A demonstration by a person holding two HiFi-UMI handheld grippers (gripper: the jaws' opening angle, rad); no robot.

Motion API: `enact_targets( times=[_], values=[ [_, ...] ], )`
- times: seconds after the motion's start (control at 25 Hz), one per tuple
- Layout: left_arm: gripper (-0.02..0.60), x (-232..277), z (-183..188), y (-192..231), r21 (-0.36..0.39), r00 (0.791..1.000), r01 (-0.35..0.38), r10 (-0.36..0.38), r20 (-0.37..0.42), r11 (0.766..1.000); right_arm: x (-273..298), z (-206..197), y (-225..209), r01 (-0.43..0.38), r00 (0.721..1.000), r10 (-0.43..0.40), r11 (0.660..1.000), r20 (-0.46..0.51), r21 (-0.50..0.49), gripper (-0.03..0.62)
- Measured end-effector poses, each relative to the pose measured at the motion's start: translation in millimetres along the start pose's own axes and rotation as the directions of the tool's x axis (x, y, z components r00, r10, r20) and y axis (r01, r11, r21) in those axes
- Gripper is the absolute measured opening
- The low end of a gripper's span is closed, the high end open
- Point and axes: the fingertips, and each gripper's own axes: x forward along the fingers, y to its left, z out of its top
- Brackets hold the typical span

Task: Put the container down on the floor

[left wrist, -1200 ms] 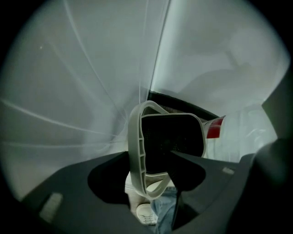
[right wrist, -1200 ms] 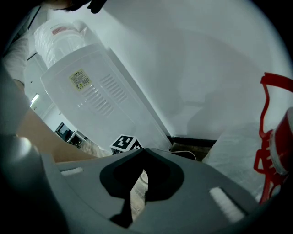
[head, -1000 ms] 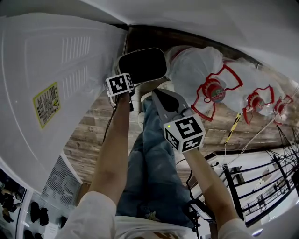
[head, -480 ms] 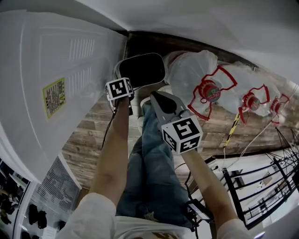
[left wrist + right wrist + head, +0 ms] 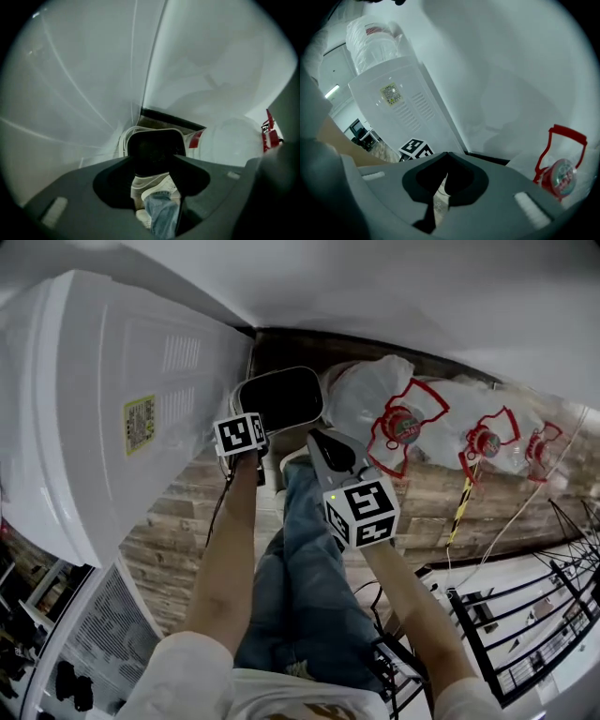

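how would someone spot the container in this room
Start at the tall white dispenser on the left; in the floor corner beside it sits the container. It is a squarish white-rimmed tub with a black inside, unlike the clear jugs with red handles to its right.

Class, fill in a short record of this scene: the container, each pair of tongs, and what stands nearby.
container: white, dark inside, standing on the floor by the wall
left tongs: open, holding nothing, pointing at the container
right tongs: shut, empty
nearby: white water dispenser on one side, wrapped water jugs with red handles on the other
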Motion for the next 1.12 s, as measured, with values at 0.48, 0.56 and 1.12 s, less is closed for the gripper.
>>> enact_targets(
  times=[0.48, 0.56, 1.12],
  values=[
    [0.105, -159.2, 76.1, -91.7, 0.183, 0.923, 0.168, -0.219, 0.317, 0.969, -78.7, 82.3, -8.9, 0.16, 0.984, -0.151, 0.982, 0.097, -0.096, 0.023],
    [0.062, -192.5, 90.1, -104.4, 0.236, 0.892, 0.154, -0.238, 0.384, 0.96, -94.7, 100.7, -8.0, 0.182, 0.978, -0.166, 0.976, 0.127, -0.124, 0.023],
    [0.002, -419.4, 105.9, -148.1, 0.429, 0.673, 0.156, -0.413, 0.613, 0.89, -219.2, 170.0, 39.1, 0.299, 0.927, -0.227, 0.928, 0.299, -0.222, 0.023]
  ],
)
